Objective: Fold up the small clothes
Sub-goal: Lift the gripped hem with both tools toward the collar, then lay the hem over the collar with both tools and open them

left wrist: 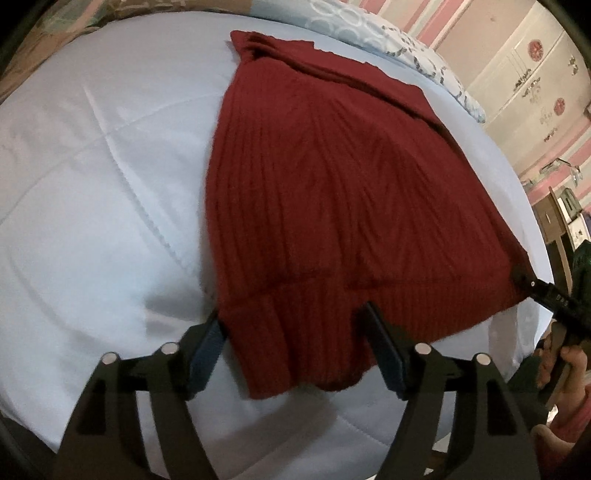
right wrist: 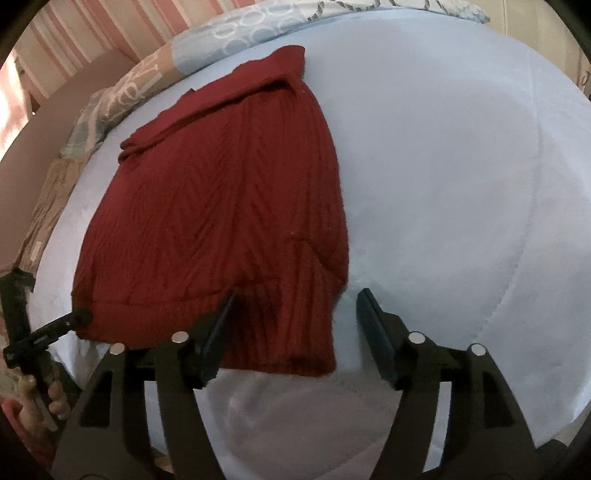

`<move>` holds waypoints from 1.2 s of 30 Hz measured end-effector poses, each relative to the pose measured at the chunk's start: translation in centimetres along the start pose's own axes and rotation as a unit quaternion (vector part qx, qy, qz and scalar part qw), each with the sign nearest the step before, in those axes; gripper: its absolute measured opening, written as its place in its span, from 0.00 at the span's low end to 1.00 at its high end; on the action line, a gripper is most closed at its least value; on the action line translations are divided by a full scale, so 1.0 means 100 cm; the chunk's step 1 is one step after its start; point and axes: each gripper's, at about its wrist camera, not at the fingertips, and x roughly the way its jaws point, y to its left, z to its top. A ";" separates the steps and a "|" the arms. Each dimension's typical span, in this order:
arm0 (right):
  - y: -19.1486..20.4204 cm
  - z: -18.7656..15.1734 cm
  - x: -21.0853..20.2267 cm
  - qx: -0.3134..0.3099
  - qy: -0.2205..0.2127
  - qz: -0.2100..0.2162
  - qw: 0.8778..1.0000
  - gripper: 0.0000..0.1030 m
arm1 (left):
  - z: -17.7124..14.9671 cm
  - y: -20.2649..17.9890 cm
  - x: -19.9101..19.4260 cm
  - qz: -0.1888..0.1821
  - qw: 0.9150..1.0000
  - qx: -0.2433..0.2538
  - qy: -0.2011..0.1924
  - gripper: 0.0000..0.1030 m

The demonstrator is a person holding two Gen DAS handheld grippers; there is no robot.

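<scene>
**Red knit sweater lies folded on the bed, both grippers at its near hem**

A dark red ribbed sweater (left wrist: pixel 332 184) lies flat on a white quilted bedcover (left wrist: pixel 92 184). It is folded into a rough trapezoid, narrower at its far end, where a folded-over band crosses it near the patterned pillows (left wrist: pixel 351 22) at the head of the bed. Its ribbed hem is the edge nearest both cameras.

The left gripper (left wrist: pixel 295 332) stands at the sweater's near left corner. Its fingers (left wrist: pixel 208 343) are spread moderately wide with the hem corner lying between them; the left pad sits just beside the sweater's left edge, the right pad on top of the knit. The pads do not pinch the cloth.

The right gripper (right wrist: pixel 295 321) is at the sweater's near right corner. Its fingers (right wrist: pixel 376 332) are parted wide: the left one rests over the hem, and the right one is on the bare bedcover just beside the sweater's right edge. Nothing is clamped.

In each wrist view the other gripper's black tip shows at the sweater's opposite near corner, with the hand (left wrist: pixel 565 369) that holds it below. A striped pink wall (right wrist: pixel 74 33) lies beyond the pillows.
</scene>
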 end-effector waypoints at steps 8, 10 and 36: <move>0.001 -0.001 -0.001 -0.008 0.003 0.006 1.000 0.15 | -0.004 -0.015 -0.012 0.005 0.999 0.044 -0.020 0.25; 0.004 -0.001 -0.006 -0.019 -0.009 0.008 1.000 0.15 | -0.003 -0.019 -0.016 0.014 0.998 0.054 -0.031 0.24; 0.053 0.191 0.001 -0.023 -0.187 0.045 0.981 0.14 | 0.205 -0.016 -0.027 0.064 0.974 0.078 -0.205 0.23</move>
